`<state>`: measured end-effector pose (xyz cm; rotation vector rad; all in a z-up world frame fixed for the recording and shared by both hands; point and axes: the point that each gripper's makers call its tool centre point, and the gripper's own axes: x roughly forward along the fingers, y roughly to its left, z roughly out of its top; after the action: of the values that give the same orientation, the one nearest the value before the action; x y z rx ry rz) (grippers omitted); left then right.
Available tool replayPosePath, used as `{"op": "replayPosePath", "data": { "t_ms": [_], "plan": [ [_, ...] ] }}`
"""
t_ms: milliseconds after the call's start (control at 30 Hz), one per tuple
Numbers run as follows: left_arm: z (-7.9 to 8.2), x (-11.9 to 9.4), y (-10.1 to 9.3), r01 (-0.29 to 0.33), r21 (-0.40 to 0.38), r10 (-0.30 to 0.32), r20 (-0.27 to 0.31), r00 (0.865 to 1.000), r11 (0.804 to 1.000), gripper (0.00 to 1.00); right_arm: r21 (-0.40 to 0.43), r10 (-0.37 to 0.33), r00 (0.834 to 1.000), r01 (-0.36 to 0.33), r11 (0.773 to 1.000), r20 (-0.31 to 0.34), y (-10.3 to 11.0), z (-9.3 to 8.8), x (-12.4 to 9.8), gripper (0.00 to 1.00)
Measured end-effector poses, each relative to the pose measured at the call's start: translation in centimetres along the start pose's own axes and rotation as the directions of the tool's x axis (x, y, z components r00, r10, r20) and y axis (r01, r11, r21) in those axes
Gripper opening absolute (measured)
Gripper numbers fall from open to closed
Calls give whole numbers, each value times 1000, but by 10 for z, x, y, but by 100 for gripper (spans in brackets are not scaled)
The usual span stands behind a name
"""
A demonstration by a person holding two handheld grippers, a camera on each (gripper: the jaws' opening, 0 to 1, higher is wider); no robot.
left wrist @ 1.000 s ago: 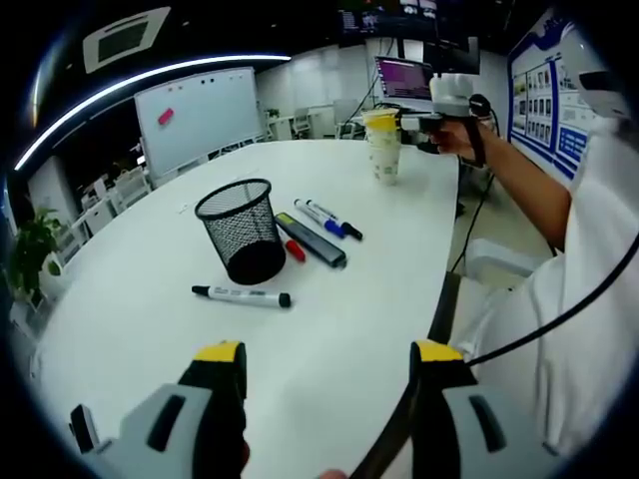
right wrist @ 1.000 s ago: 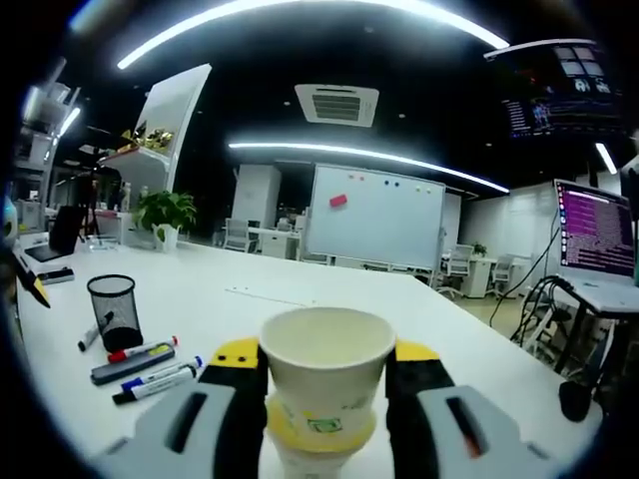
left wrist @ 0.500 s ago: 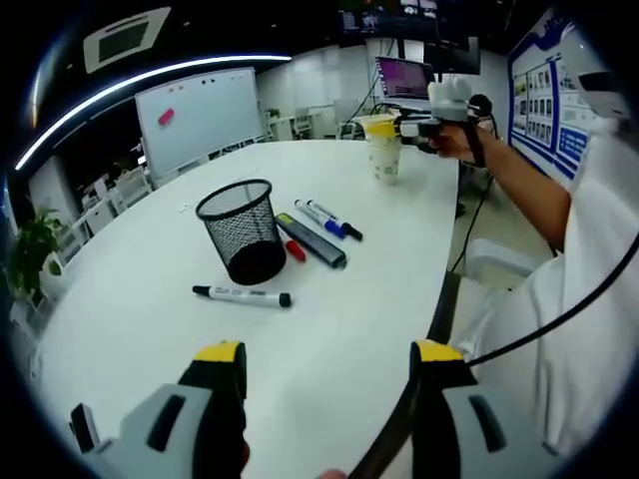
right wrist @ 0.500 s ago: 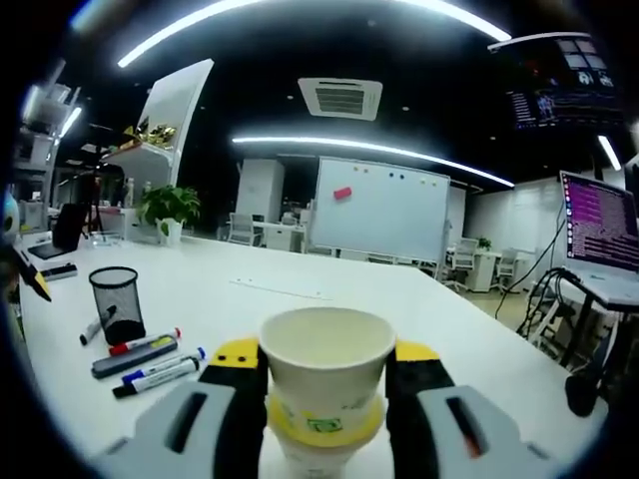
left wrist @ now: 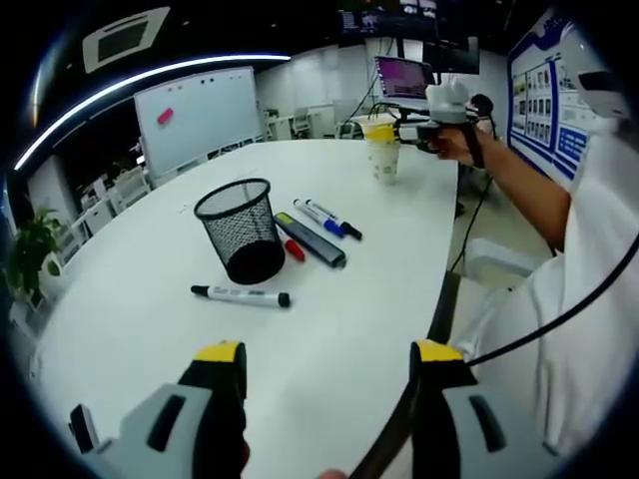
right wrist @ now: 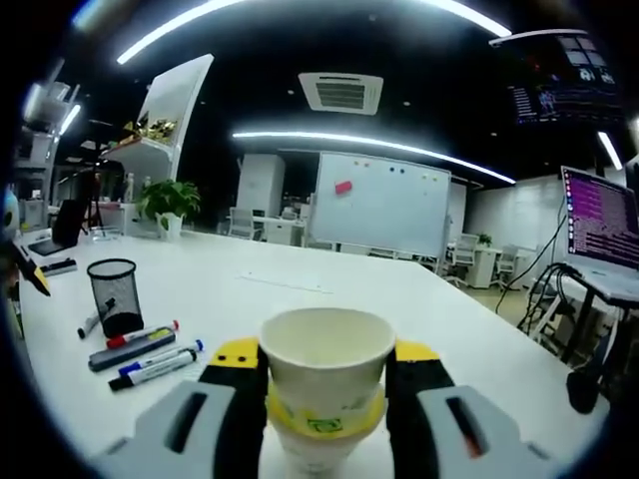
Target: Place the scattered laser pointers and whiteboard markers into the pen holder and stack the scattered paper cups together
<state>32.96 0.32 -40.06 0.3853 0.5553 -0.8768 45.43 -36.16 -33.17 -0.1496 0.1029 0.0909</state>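
Pinching the stacked paper cups (right wrist: 324, 384), the right gripper (right wrist: 324, 399) has barely shifted; the left gripper's (left wrist: 324, 374) jaws stay spread, markers unplaced.

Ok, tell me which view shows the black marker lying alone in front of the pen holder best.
The left gripper view: the black marker lies whole on the white table, apart from the pen holder. In the right gripper view it is small and distant, partly hidden beside the holder.
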Motion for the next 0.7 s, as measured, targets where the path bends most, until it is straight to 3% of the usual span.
{"op": "replayPosePath", "data": {
  "t_ms": [700],
  "plan": [
    [0, 0, 0, 1, 3, -1, -4, 1000, 1000, 67, 11, 17, 1000, -17, 1000, -12, 2, -7, 1, 47]
  ]
}}
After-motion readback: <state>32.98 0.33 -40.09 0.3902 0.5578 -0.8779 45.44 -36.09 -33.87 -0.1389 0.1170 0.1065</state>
